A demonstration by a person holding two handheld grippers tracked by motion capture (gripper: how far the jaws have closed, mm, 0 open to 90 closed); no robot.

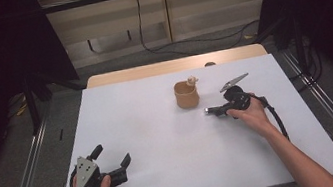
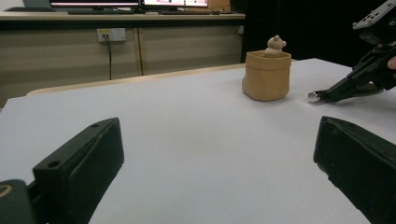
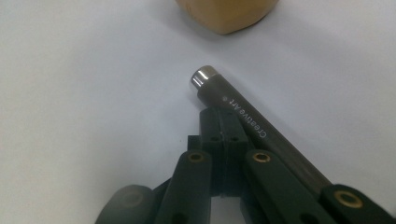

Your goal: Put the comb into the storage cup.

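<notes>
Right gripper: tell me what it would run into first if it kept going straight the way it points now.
Probably the tan cup. The right gripper, jaws shut with a dark pen lying beside them, points at the cup's base just ahead. The pen's silver tip would likely touch first, though the gap is hard to judge.

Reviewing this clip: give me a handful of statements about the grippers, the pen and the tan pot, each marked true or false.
1. The right gripper has its jaws shut. True.
2. The dark pen stands upright inside the tan pot. False: it lies low beside the right gripper's jaws, its silver end pointing toward the pot, outside it.
3. The left gripper is clamped on the pot. False: its jaws stand open near the table's front left corner, far from the pot, with nothing between them.
4. A small bear figure sits at the pot's rim. True.
5. The pot lies tipped on its side. False: it stands upright on the white table.
</notes>
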